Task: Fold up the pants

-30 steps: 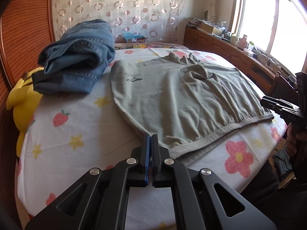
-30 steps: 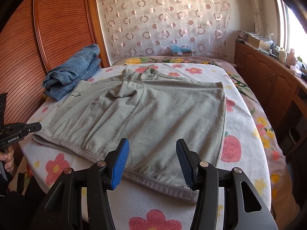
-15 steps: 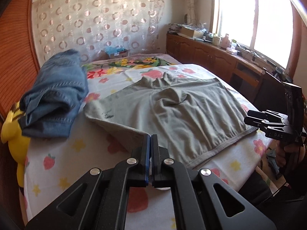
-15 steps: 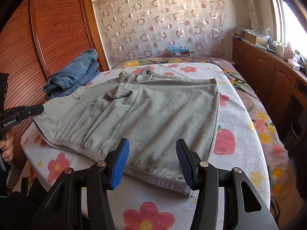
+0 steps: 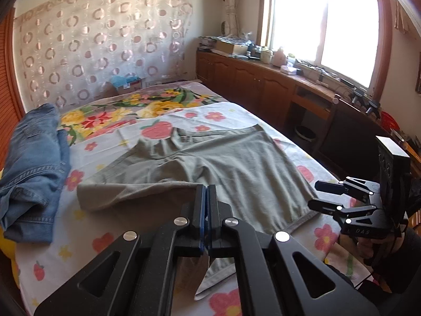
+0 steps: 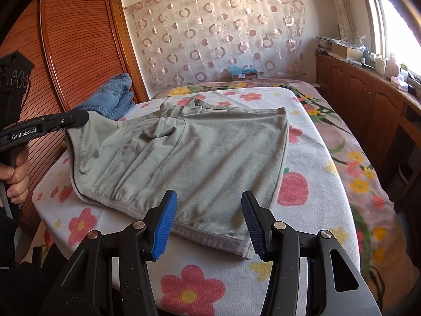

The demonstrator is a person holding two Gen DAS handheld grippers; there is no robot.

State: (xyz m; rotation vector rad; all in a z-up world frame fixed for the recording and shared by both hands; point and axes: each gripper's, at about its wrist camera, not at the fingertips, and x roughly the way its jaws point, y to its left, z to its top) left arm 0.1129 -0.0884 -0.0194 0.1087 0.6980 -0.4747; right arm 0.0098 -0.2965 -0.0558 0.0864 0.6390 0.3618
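Note:
Grey-green pants (image 6: 200, 152) lie spread on the flowered bed, waistband toward me. They also show in the left wrist view (image 5: 226, 168). My left gripper (image 5: 205, 192) is shut on the pants' left waistband corner and holds it lifted off the bed; in the right wrist view it (image 6: 79, 117) pinches that raised corner at the left. My right gripper (image 6: 208, 223) is open and empty, just above the near right waistband edge. It shows open in the left wrist view (image 5: 315, 193) beside the pants' right corner.
Folded blue jeans (image 5: 31, 163) lie at the bed's left side, also in the right wrist view (image 6: 113, 97). A wooden wardrobe (image 6: 79, 52) stands left, wooden cabinets (image 5: 263, 87) with clutter run along the right under a window. A yellow plush (image 5: 4, 239) sits at the left edge.
My left gripper has lifted the pants' left waistband corner up and carried it to the right, folding that side over. The right gripper has stayed open near the right waistband.

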